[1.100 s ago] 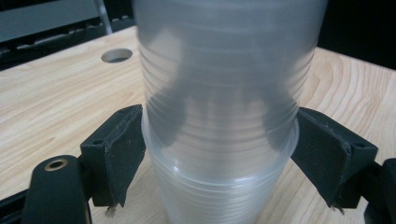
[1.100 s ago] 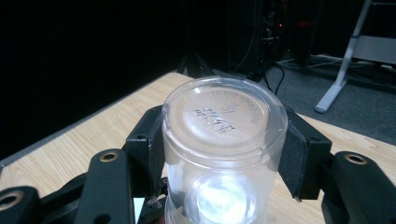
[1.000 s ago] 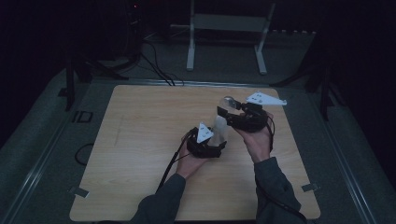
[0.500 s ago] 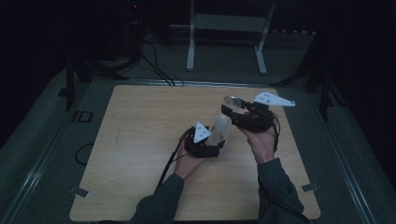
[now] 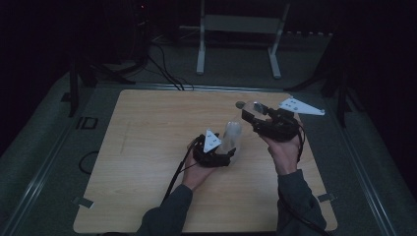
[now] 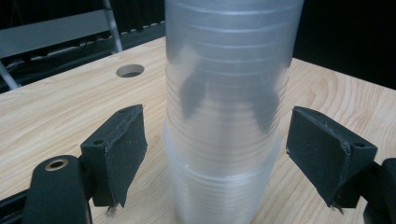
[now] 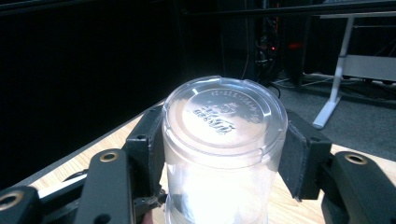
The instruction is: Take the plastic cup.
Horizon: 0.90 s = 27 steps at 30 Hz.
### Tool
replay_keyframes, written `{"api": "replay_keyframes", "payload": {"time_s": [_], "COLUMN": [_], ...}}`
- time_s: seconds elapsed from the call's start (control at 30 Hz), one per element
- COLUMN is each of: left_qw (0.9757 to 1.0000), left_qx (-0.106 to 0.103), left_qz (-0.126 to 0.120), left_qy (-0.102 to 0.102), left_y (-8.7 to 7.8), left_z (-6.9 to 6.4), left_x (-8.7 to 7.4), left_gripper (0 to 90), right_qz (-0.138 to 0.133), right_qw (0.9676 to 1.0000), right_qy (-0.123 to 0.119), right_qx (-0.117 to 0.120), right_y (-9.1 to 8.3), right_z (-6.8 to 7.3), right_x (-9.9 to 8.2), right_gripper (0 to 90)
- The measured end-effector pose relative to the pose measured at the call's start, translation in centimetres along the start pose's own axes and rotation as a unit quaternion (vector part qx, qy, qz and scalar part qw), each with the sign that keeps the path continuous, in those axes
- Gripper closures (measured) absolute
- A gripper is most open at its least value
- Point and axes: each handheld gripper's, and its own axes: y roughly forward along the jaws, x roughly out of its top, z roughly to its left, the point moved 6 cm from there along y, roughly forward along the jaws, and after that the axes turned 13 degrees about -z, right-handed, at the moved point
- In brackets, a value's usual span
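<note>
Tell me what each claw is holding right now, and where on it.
Right claw grips a clear plastic cup by its side wall, pads on opposite sides. Left claw holds nothing: its pads stand apart from the cup stack between them.

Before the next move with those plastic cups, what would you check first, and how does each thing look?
1. Right gripper clamped on the single cup: ok, pads press its sides.
2. Left gripper free of the cup stack: ok, gaps at both pads.
3. Single cup clear of the stack: ok, apart in the high view.
4. Stack upright on the table: ok.
5. Cup undamaged: cannot tell.
</note>
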Motion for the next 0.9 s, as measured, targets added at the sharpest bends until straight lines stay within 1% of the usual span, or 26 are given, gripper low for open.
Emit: {"api": "replay_keyframes", "payload": {"time_s": [0.17,0.23,0.47,0.63,0.9], "left_qw": [1.0,1.0,0.9999,0.9999,0.9997], "left_qx": [0.0,-0.002,-0.006,-0.011,-0.016], "left_qz": [-0.002,-0.004,-0.009,-0.012,-0.021], "left_qy": [-0.002,-0.002,0.0,-0.001,0.003], "left_y": [-0.6,-0.9,-1.5,-2.1,-2.6], "left_z": [0.1,0.1,-0.3,-0.5,-0.8], "left_x": [0.1,0.1,0.1,0.2,0.7], "left_gripper": [19.9,19.9,19.9,19.9,19.9], "right_qz": [0.001,0.003,0.004,0.003,0.006], "right_qw": [1.0,0.9999,0.9996,0.9992,0.9987], "right_qy": [0.002,0.001,0.008,0.018,0.028], "right_qx": [-0.008,-0.013,-0.027,-0.035,-0.042], "right_y": [-0.8,-1.1,-2.3,-2.9,-3.6], "right_z": [-0.6,-0.8,-1.6,-2.2,-2.8], "right_x": [-0.2,-0.4,-1.0,-1.6,-2.6], "right_gripper": [40.8,40.8,40.8,40.9,41.0]}}
